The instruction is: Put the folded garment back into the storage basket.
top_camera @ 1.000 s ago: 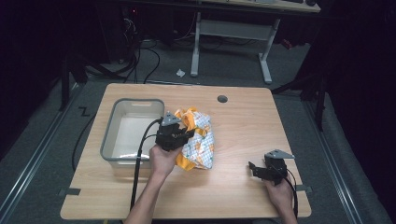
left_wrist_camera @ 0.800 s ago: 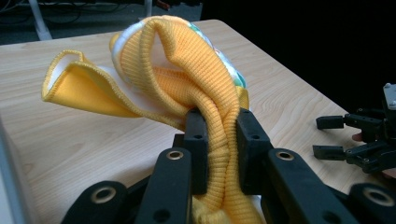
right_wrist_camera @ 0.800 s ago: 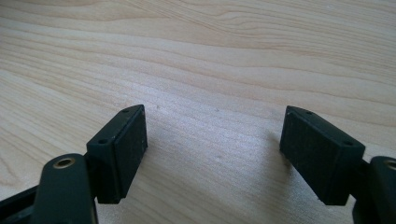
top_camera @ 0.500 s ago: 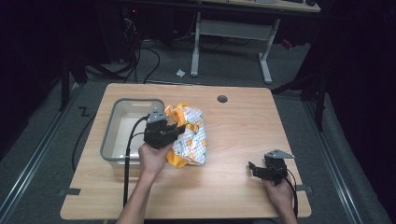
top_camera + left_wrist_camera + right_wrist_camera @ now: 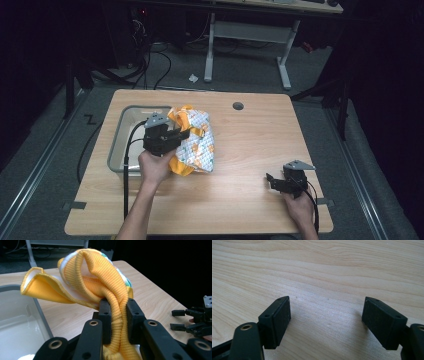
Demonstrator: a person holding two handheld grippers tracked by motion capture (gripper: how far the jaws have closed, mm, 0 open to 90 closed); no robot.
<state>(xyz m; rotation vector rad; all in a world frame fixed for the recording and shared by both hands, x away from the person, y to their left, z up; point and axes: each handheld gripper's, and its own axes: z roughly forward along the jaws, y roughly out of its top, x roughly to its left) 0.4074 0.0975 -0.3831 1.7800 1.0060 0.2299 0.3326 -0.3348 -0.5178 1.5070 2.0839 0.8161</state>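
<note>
A small garment (image 5: 196,142) of white patterned cloth with orange ribbed trim lies bunched on the wooden table beside a grey bin (image 5: 118,145). My left gripper (image 5: 181,135) is shut on the garment's orange ribbed band (image 5: 117,312), which runs up between the two jaws in the left gripper view. The cloth's far end (image 5: 45,287) droops over the table next to the bin's rim (image 5: 40,312). My right gripper (image 5: 272,182) rests low at the table's near right, open, its pads (image 5: 278,320) wide apart over bare wood.
The bin's pale inside (image 5: 17,327) holds nothing I can make out. A round cable hole (image 5: 238,106) sits near the table's far edge. A desk frame (image 5: 250,45) and cables stand on the floor beyond.
My left gripper has carried the garment leftward toward the bin, and part of the cloth now overlaps the bin's right rim. The right gripper has stayed put.
</note>
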